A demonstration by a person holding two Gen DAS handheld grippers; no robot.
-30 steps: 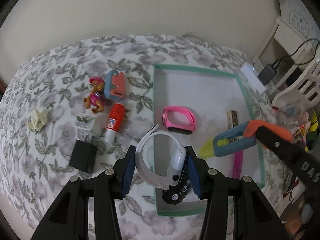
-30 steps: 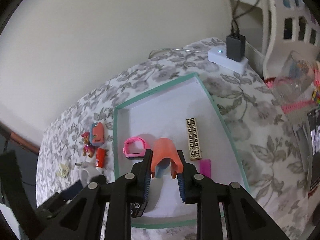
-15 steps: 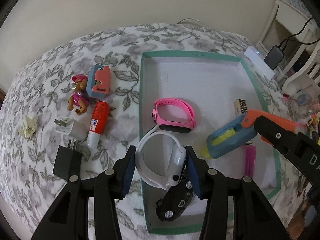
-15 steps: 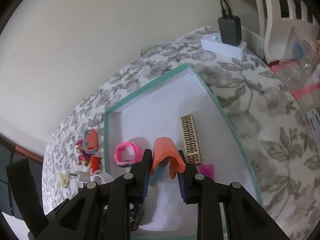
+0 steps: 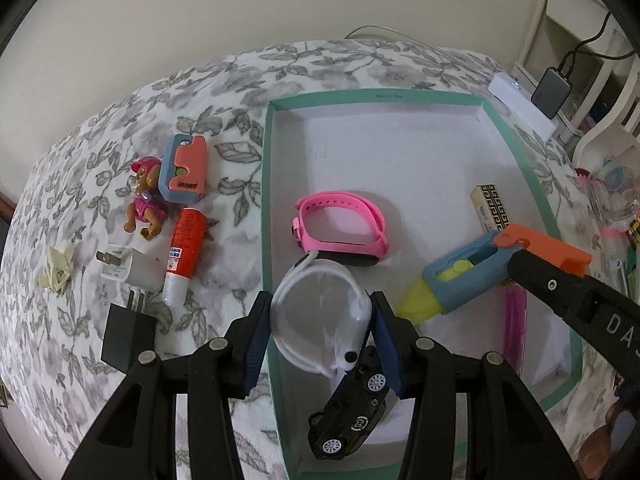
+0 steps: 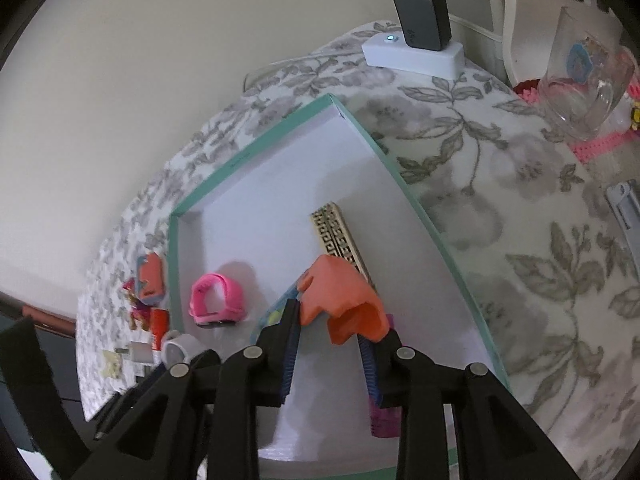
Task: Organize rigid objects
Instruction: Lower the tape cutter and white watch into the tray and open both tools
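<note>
A teal-rimmed white tray (image 5: 376, 94) lies on the flowered cloth. Inside it are a pink watch (image 5: 340, 232), a black toy car (image 5: 352, 412), a patterned cream box (image 5: 490, 208) and a magenta stick (image 5: 514, 328). My left gripper (image 5: 320, 308) is shut on a white watch (image 5: 316, 316), held over the tray's left rim just above the car. My right gripper (image 6: 330, 332) hangs low over the tray's right half. A blue, orange and yellow toy (image 5: 460, 284) sits between its pads with the yellow tip pointing down. Its jaws are opening, and the pads still touch the orange end (image 6: 344, 300).
Left of the tray lie a blue and coral case (image 5: 184, 170), a pup figure (image 5: 144, 196), a red and white tube (image 5: 182, 256), a white charger (image 5: 128, 270), a black adapter (image 5: 126, 340) and a cream clip (image 5: 56, 276). A power strip (image 6: 412, 52) and a glass (image 6: 584, 92) stand at the right.
Both grippers have sunk closer to the tray with their loads. The right jaws stand slightly wider around the toy's orange end. The left grip is unchanged.
</note>
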